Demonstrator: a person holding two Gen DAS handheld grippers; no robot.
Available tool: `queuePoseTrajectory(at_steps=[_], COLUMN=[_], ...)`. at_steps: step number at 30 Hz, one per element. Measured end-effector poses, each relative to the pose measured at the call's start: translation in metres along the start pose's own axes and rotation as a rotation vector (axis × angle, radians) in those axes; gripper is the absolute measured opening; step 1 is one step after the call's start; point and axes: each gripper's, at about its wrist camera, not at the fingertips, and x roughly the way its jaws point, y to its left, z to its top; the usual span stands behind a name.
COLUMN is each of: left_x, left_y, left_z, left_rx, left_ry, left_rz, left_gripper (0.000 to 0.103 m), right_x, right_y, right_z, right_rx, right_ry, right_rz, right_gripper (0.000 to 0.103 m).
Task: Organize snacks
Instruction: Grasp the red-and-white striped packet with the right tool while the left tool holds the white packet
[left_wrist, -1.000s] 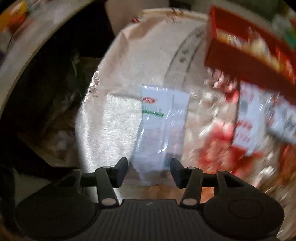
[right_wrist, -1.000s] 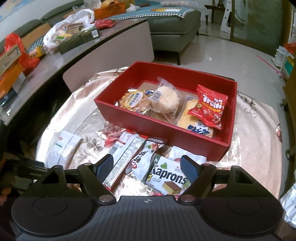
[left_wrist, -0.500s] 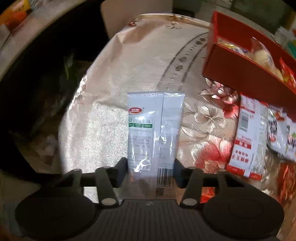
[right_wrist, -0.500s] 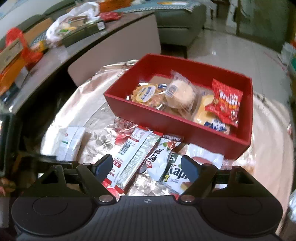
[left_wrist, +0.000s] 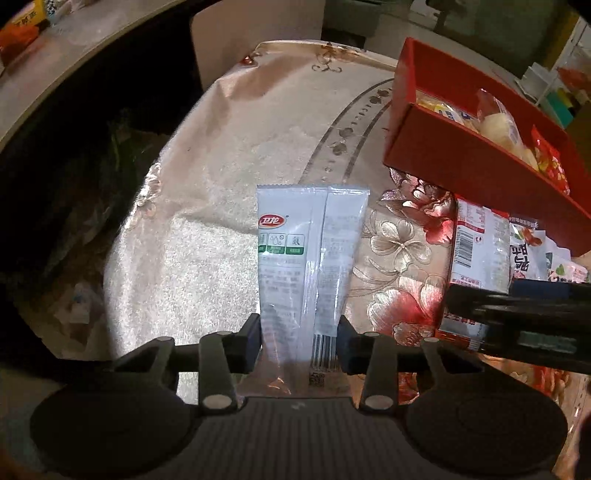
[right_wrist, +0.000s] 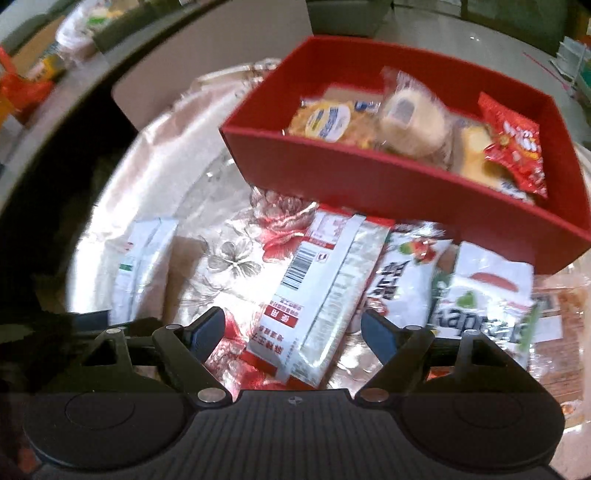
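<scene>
A white snack packet lies flat on the shiny floral tablecloth. My left gripper has its jaws closing on the packet's near end, and both pads touch its long sides. The same packet shows at the left in the right wrist view. My right gripper is open and hangs low over a red-and-white packet, which lies between the fingers without touching them. The red box behind it holds several wrapped snacks and a red candy bag.
Right of the red-and-white packet lie a white packet with red print and a green-and-white wafer pack. The round table's edge drops to dark floor on the left. A cluttered counter runs along the far left.
The left jaws have narrowed onto the white packet's sides. The right gripper has come down and forward over the loose packets, still open, and now reaches into the left wrist view.
</scene>
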Motion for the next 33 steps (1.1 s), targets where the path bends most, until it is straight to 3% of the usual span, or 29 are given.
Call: queuePoseTrajectory(at_steps=[2, 8, 12, 18, 24, 28, 33], left_x=[0.004, 0.009, 0.008, 0.008, 0.008, 0.006, 0.002], left_y=[0.000, 0.013, 0.011, 0.006, 0.003, 0.002, -0.001], left_z=[0.002, 0.006, 0.002, -0.003, -0.004, -0.002, -0.005], left_rx=[-0.007, -0.057, -0.042, 0.045, 0.065, 0.026, 0.028], left_ry=[-0.003, -0.020, -0.044, -0.067, -0.064, -0.052, -0.057], left_rz=[0.010, -0.012, 0.000, 0.016, 0.028, 0.043, 0.042], left_gripper=[0.035, 0.039, 0.041, 0.046, 0.047, 0.038, 0.034], right_x=[0.013, 0.022, 0.022, 0.022, 0.021, 0.013, 0.003], right_y=[0.007, 0.009, 0.006, 0.006, 0.018, 0.011, -0.003], right_z=[0.000, -0.004, -0.017, -0.015, -0.022, -0.020, -0.019], right_rx=[0.009, 0.098, 0.110, 0.026, -0.106, -0.101, -0.061], right_ry=[0.008, -0.010, -0.076, -0.064, -0.048, -0.052, -0.060], right_rz=[-0.029, -0.070, -0.067, -0.066, -0.123, -0.126, -0.061], right_gripper=[0.094, 0.103, 0.103, 0.103, 0.095, 0.076, 0.060])
